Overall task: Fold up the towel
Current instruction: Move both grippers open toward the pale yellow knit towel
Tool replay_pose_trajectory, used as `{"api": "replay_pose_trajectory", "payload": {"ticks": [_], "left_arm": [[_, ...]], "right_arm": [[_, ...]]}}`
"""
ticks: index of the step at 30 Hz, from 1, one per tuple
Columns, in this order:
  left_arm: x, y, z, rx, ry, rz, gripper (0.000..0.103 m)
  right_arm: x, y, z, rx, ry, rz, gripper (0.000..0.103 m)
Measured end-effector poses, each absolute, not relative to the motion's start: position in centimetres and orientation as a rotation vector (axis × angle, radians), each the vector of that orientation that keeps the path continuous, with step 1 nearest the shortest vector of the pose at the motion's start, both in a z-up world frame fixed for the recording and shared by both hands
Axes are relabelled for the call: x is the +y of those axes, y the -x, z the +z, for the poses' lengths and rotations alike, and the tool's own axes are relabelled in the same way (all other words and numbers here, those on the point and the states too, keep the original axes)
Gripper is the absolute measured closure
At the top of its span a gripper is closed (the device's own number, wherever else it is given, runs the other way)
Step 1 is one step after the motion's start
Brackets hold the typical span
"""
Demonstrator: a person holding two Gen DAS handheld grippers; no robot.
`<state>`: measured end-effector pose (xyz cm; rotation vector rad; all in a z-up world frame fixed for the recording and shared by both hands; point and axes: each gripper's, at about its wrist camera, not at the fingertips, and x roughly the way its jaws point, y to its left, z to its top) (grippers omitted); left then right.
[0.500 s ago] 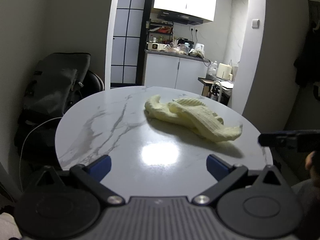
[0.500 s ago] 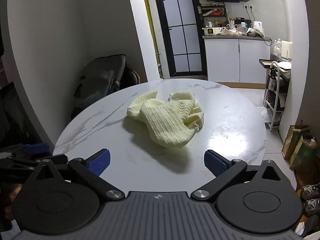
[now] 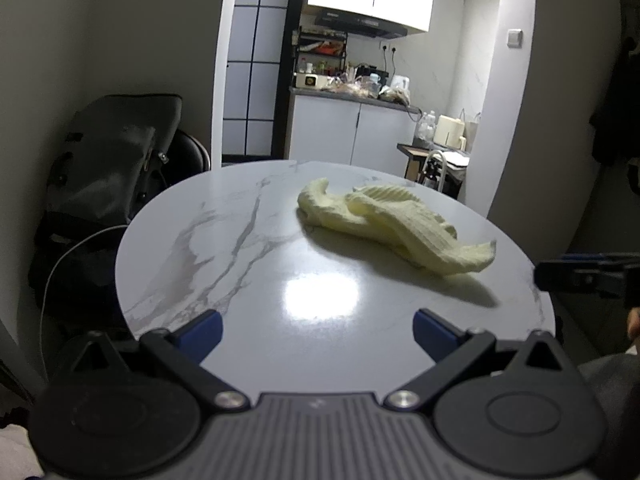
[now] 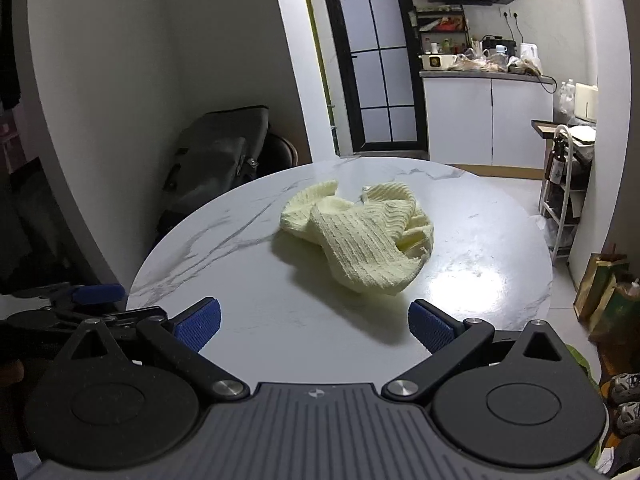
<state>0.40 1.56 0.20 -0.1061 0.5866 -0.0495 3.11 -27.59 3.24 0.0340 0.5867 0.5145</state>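
A pale yellow knitted towel (image 4: 360,240) lies crumpled near the middle of a round white marble-patterned table (image 4: 248,312), somewhat toward its far side; nothing else rests on the tabletop. The towel is bunched into ridged folds, its ribbed weave plain to see, with one lobe reaching to the far left, a raised rumpled fold at the far side, and a broader flap spreading toward the near edge, where it casts a soft shadow. From the left wrist view the same towel (image 3: 396,224) reads as a long, low heap running from the far middle to the near right, ending in a flat corner that curls up slightly. The left hand-held gripper (image 3: 318,330) hangs above the near rim of the table with its blue pads spread wide and nothing between them, well apart from the towel. The right hand-held gripper (image 4: 314,324) is likewise spread wide and empty, above the near edge, with the towel's nearest flap just beyond its pads but not touching them. To the far left of the table a dark bag (image 4: 216,156) leans by the wall. At the right, on the floor, stand paper bags (image 4: 604,288) whose contents cannot be made out.
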Motion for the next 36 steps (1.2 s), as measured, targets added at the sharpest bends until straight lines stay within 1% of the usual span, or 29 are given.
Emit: {"api": "replay_pose_trajectory", "payload": {"ticks": [15, 22, 36], "left_arm": [[1.3, -1.5, 0.8, 0.581, 0.096, -0.080, 0.000], [1.3, -2.0, 0.2, 0.594, 0.101, -0.077, 0.000], [0.8, -3.0, 0.0, 0.620, 0.056, -0.089, 0.000]], "right_arm": [[-27.8, -2.3, 3.6, 0.596, 0.015, 0.526, 0.001], [-28.2, -3.5, 3.4, 0.638, -0.088, 0.547, 0.001], [-28.0, -3.9, 3.8, 0.638, -0.048, 0.511, 0.001]]}}
